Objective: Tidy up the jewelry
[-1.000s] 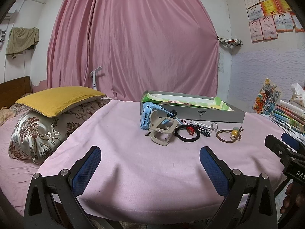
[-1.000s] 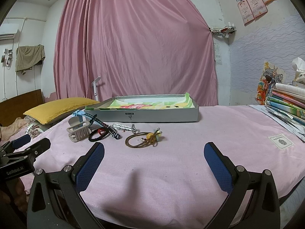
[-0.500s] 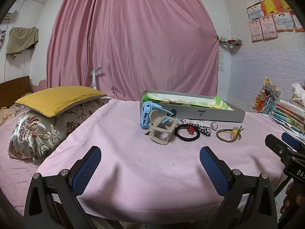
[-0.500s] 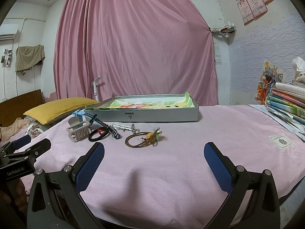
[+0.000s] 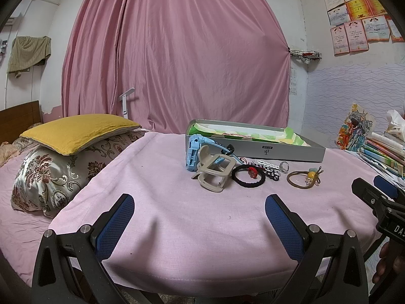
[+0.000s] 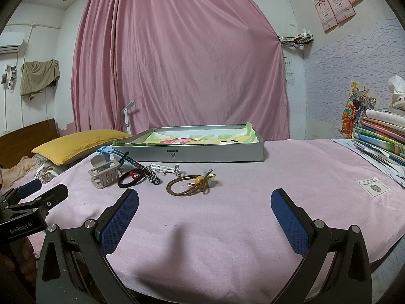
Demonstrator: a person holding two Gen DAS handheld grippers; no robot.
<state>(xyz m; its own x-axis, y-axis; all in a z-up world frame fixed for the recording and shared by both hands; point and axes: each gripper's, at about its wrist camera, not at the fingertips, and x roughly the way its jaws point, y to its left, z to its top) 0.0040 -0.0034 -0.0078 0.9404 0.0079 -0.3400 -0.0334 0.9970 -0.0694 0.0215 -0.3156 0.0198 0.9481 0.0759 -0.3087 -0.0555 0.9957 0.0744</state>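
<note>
Loose pieces lie on the pink table cloth in front of a grey tray [image 5: 291, 153] [image 6: 215, 155] lined with green paper: a blue watch [image 5: 193, 152], a beige hair claw [image 5: 215, 174] [image 6: 105, 174], a black hair tie with a red bead [image 5: 249, 176] [image 6: 131, 179], a black-and-white braided band [image 6: 152, 176], a silver ring [image 5: 284, 166] and a brown hair tie with a yellow bead [image 5: 302, 178] [image 6: 189, 186]. My left gripper [image 5: 200, 217] and right gripper [image 6: 205, 212] are both open and empty, short of the pieces at the near edge.
A yellow pillow [image 5: 76, 129] on a floral pillow [image 5: 50, 174] lies on the bed at the left. A stack of books [image 6: 382, 136] stands at the right. A pink curtain [image 5: 177, 58] hangs behind. A white label [image 6: 372, 187] is sewn on the cloth.
</note>
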